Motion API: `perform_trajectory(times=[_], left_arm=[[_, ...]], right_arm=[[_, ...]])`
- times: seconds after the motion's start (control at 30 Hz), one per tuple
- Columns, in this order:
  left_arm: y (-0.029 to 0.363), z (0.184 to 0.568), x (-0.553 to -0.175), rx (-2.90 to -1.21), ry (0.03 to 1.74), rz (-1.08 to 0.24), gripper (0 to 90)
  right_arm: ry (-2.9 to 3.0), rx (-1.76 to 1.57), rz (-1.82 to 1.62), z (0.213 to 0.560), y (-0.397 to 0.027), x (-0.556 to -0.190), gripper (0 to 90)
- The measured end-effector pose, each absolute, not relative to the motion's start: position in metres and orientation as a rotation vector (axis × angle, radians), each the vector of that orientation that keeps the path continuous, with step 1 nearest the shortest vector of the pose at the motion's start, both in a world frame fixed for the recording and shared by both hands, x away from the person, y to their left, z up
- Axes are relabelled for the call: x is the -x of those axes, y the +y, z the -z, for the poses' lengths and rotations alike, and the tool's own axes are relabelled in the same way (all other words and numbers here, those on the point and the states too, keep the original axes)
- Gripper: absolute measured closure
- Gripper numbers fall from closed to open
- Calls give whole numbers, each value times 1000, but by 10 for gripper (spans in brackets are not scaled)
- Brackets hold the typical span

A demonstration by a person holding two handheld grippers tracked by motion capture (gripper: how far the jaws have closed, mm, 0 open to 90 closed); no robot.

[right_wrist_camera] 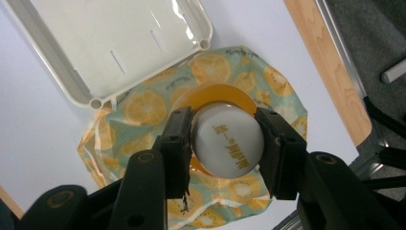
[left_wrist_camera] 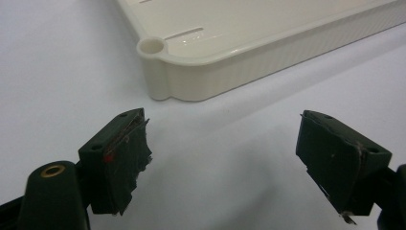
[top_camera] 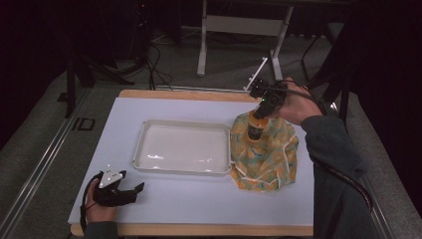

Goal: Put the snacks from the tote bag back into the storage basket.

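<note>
Bottle (right_wrist_camera: 229, 147) cap (gold lettering) between right tool (right_wrist_camera: 225, 143) jaws.

High view looked forward and down over my side of the table (top_camera: 199, 199), taking in the whole top. Left gripper view sat low, close above the surface, looking along my left gripper (left_wrist_camera: 222, 163) at the tray (left_wrist_camera: 230, 72) corner just ahead. Right gripper view looked almost straight down past my right gripper (right_wrist_camera: 225, 148); the same tray (right_wrist_camera: 62, 86) lay beyond it.
</note>
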State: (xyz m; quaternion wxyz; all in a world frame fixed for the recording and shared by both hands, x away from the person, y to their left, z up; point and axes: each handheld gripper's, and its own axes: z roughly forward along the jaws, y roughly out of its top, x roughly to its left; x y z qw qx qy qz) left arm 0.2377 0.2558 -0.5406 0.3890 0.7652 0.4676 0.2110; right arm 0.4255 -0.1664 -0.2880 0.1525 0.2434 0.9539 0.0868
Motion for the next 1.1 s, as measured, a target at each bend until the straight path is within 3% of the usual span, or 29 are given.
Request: perform_trajectory(times=[1.1], left_arm=[[256, 541, -238, -1950, 1184, -536, 185]], right_arm=[[2728, -601, -312, 282, -120, -415, 589]])
